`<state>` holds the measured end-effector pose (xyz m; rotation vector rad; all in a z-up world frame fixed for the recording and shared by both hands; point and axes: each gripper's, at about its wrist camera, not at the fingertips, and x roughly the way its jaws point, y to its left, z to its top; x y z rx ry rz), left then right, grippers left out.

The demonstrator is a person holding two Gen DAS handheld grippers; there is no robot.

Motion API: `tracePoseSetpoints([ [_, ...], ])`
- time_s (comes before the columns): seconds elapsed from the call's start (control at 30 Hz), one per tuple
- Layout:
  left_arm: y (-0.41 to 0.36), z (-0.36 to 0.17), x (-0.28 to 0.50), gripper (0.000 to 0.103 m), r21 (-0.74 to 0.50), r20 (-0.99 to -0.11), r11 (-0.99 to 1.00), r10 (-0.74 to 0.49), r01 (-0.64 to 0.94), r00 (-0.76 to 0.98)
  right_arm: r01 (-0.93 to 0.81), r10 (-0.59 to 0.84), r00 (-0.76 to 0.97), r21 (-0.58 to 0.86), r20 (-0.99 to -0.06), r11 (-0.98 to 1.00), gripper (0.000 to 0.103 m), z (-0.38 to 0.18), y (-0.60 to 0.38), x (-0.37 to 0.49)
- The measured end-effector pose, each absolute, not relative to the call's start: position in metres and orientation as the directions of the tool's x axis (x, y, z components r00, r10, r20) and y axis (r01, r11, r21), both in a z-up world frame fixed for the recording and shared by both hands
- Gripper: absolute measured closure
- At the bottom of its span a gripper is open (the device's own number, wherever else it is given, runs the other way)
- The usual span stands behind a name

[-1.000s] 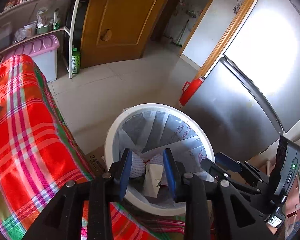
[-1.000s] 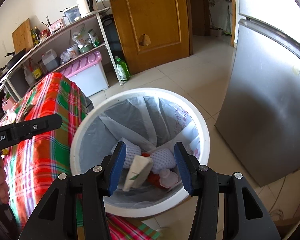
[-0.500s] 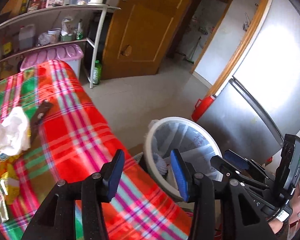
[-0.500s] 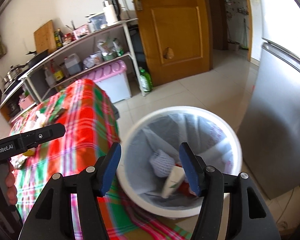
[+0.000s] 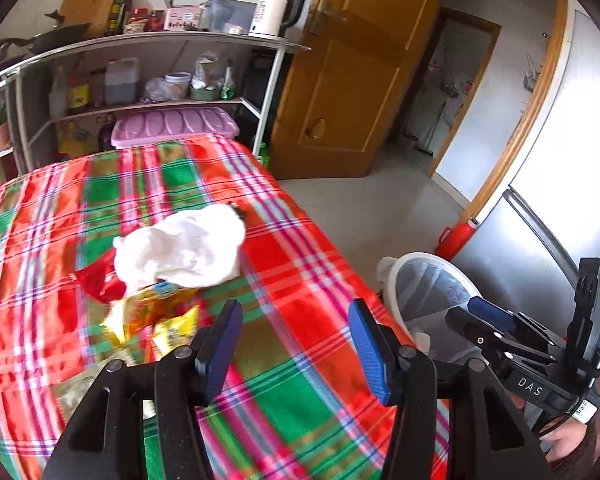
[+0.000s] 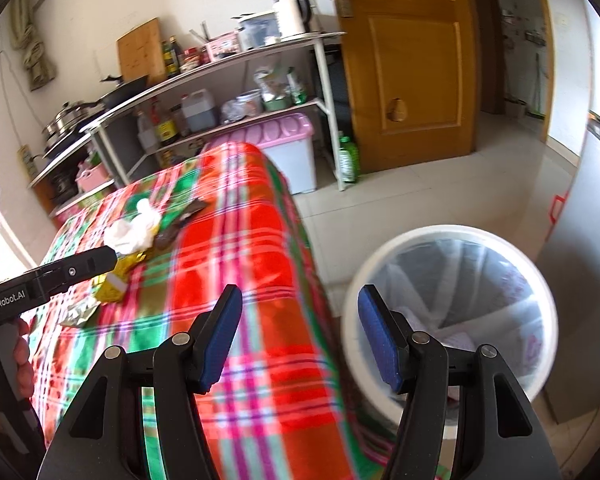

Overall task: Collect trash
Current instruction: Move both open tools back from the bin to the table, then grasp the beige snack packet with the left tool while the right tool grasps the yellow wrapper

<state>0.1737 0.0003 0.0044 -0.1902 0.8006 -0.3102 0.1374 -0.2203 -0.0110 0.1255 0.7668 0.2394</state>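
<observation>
L gripper point(image 5: 296, 344) fingers just opening, spread, empty, over surface point(image 5: 292, 264). R gripper point(image 6: 300, 336) spread, empty; bin point(image 6: 352, 304) beside.

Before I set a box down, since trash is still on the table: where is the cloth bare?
The plaid tablecloth lies bare between the white tissue and the edge beside the bin. Wrappers crowd the side left of the tissue.

On my left-wrist feed I see a tablecloth point(image 5: 308, 264) checked in red and green with pink and white stripes. At centre left lies a white crumpled tissue point(image 5: 180, 248), with a red wrapper point(image 5: 98, 282) and a yellow packet point(image 5: 156, 312) below it. At lower right is a white bin point(image 6: 452, 304) with a pale grey liner. My finger pads point(image 6: 220, 336) are blue on black arms. The door point(image 6: 412, 60) is orange-brown, the box lid point(image 5: 172, 124) lilac.
</observation>
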Motion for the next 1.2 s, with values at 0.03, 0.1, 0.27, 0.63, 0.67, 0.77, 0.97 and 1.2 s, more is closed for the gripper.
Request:
tracePoseSetpoints([
  [0.03,0.008,0.004,0.172,0.042,-0.284,-0.674,0.94,-0.338,0.191,0.657,-0.178,0.265,0.691,0.198,-0.673,0.964,0.042,-0.011,-0.214,0.138],
  [0.1,0.024,0.003,0.168,0.041,-0.277,-0.676,0.946,-0.315,0.166,0.666,-0.202,0.282,0.682,0.197,-0.675,0.959,0.042,-0.011,-0.201,0.139],
  [0.27,0.056,-0.001,0.159,0.04,-0.28,-0.68,0.954,-0.276,0.108,0.679,-0.248,0.32,0.661,0.205,-0.678,0.947,0.042,-0.013,-0.172,0.142],
  [0.63,0.106,-0.011,0.142,0.034,-0.266,-0.688,0.961,-0.24,0.069,0.685,-0.347,0.388,0.607,0.208,-0.693,0.915,0.042,-0.02,-0.109,0.149],
  [0.67,0.109,-0.012,0.142,0.033,-0.266,-0.691,0.962,-0.237,0.064,0.683,-0.355,0.39,0.604,0.204,-0.695,0.912,0.042,-0.02,-0.104,0.15],
  [0.77,0.123,-0.015,0.138,0.033,-0.268,-0.695,0.962,-0.225,0.045,0.683,-0.374,0.404,0.589,0.207,-0.7,0.904,0.042,-0.022,-0.091,0.153],
  [0.97,0.143,-0.015,0.135,0.033,-0.277,-0.691,0.961,-0.214,0.021,0.69,-0.402,0.429,0.565,0.218,-0.705,0.889,0.042,-0.026,-0.068,0.162],
  [1.2,0.164,-0.019,0.132,0.033,-0.285,-0.694,0.959,-0.207,0.001,0.69,-0.435,0.444,0.533,0.216,-0.721,0.874,0.042,-0.031,-0.039,0.171],
])
